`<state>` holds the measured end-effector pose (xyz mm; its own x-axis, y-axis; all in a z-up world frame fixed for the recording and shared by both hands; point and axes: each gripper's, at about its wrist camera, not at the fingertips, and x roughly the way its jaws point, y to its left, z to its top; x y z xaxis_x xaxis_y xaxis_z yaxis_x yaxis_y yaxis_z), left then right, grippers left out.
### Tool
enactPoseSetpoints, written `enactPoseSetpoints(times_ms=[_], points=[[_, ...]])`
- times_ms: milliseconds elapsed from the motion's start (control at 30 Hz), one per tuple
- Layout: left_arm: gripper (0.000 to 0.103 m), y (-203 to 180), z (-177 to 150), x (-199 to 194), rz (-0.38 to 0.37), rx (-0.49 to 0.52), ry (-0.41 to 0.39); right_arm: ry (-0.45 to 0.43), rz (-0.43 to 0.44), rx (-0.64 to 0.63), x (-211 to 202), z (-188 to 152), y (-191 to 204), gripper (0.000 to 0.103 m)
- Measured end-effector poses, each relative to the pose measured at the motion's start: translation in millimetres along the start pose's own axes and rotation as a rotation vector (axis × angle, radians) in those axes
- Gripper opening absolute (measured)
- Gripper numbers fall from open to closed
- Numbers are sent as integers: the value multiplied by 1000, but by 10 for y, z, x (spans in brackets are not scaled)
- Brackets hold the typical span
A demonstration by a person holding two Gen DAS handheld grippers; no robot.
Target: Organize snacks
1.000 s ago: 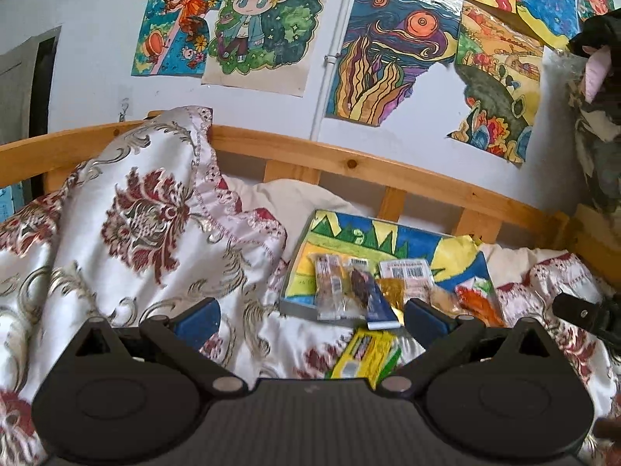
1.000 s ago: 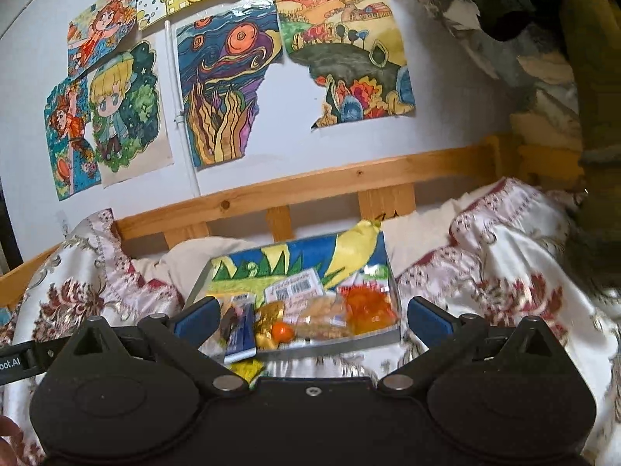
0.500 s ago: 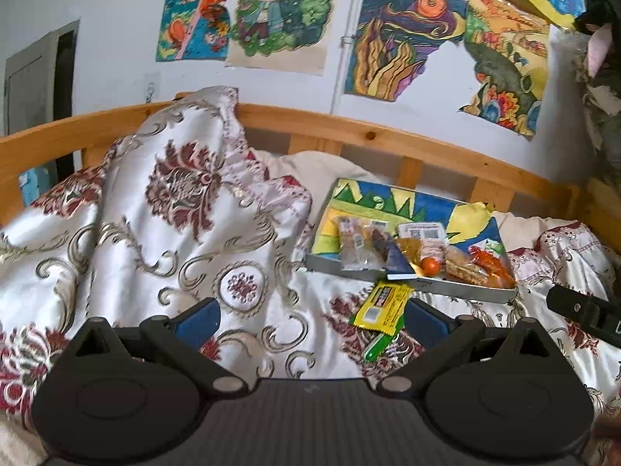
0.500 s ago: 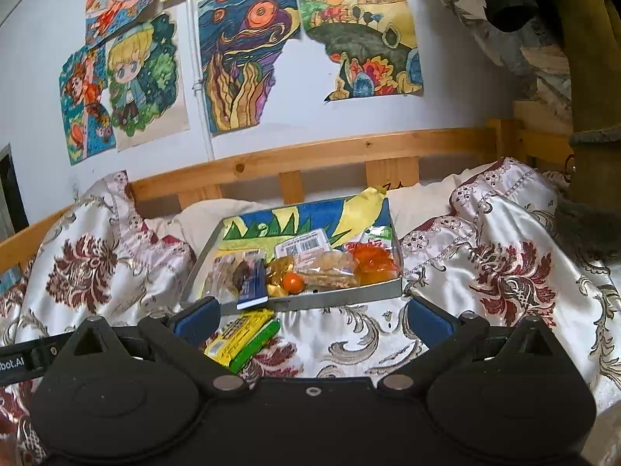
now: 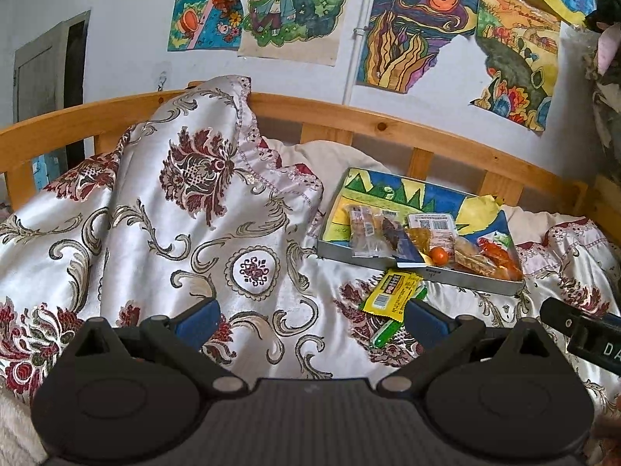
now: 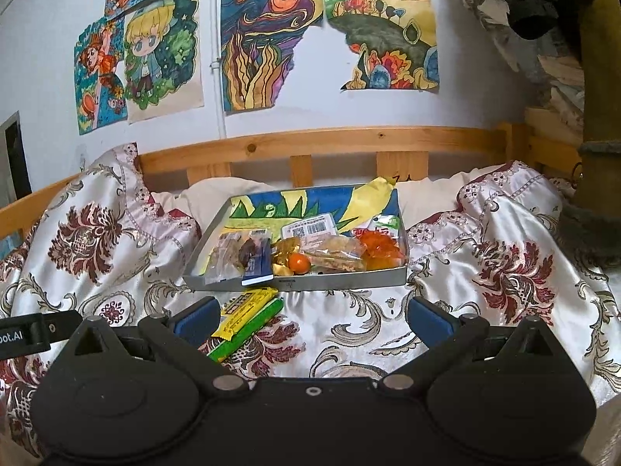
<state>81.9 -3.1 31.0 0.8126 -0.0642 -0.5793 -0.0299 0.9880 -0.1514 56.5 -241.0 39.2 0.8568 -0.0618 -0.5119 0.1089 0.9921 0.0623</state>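
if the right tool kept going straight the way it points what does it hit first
Probably the bedspread just short of the tray, then the tray's near wall. The right tool is open and empty; the yellow packet lies left of centre, by its left finger. Depth is uncertain.

tray (image 6: 341,280) on bed (image 6: 485,272), before headboard (image 6: 349,138) | snacks (image 6: 341,256) in tray | two packets (image 6: 248,310) before tray, on bed

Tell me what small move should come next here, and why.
Probably bring the right tongs, open and empty, down over the yellow packet and the green packet beneath it. They lie on the bedspread just outside the tray, where the other snacks already sit.
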Motion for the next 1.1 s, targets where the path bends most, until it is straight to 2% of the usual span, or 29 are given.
enactPoseSetpoints(times_ms=[800, 967, 1100], points=[[102, 64, -11, 133, 65, -44, 87, 68, -22, -5, 119, -20, 11, 102], [102, 84, 16, 201, 95, -48, 146, 104, -25, -16, 148, -16, 27, 102], [102, 135, 55, 330, 93, -73, 228, 152, -18, -20, 201, -11, 34, 102]])
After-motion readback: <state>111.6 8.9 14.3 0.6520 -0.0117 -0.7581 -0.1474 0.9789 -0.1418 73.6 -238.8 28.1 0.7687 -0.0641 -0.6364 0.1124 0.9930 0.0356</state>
